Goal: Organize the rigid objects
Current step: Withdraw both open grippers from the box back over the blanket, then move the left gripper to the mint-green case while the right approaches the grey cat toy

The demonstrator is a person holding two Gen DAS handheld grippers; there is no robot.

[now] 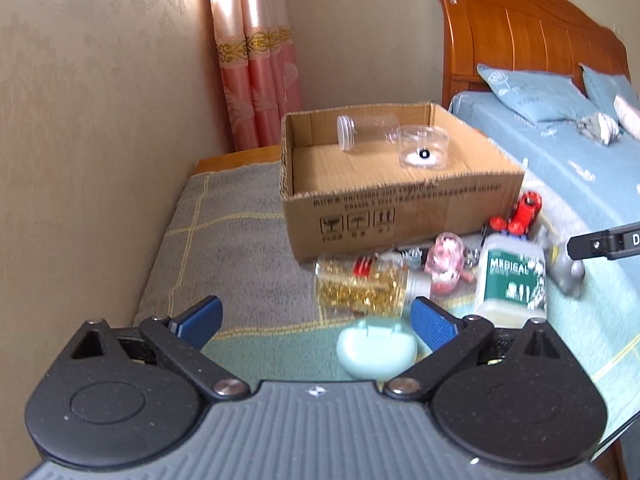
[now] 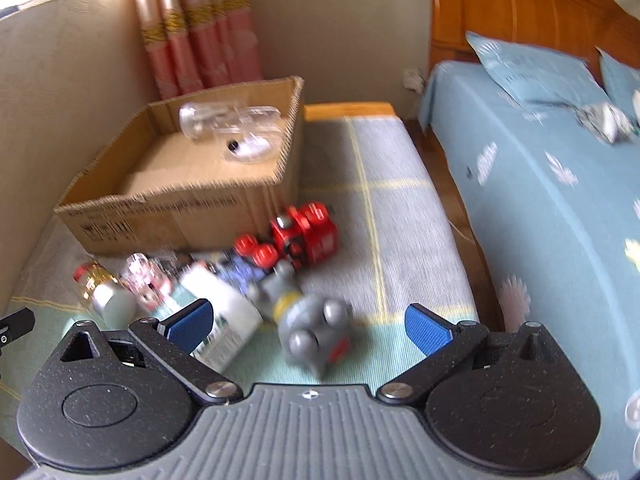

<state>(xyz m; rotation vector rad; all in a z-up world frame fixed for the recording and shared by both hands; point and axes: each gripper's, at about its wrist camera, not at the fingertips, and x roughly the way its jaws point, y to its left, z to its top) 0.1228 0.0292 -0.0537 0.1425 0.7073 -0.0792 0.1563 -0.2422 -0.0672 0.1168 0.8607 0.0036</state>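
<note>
An open cardboard box [image 1: 400, 216] [image 2: 176, 208] stands on a low bench and holds a clear jar [image 1: 366, 132] lying on its side and a round clear tub [image 1: 424, 148]. In front of it lie a bottle of golden capsules [image 1: 360, 286], a pink trinket [image 1: 442, 262], a white medical bottle [image 1: 512, 280] [image 2: 224, 320], a red toy [image 2: 304, 232] and a grey toy [image 2: 316, 328]. My left gripper [image 1: 316, 322] is open above a mint oval case [image 1: 376, 350]. My right gripper [image 2: 308, 324] is open around the grey toy, not touching it.
The bench wears a grey and green woven cover [image 1: 224, 240]. A wall [image 1: 100, 140] runs along its left, with pink curtains [image 1: 256, 60] behind. A bed with blue bedding [image 2: 540, 180] and a wooden headboard [image 1: 520, 32] lies to the right.
</note>
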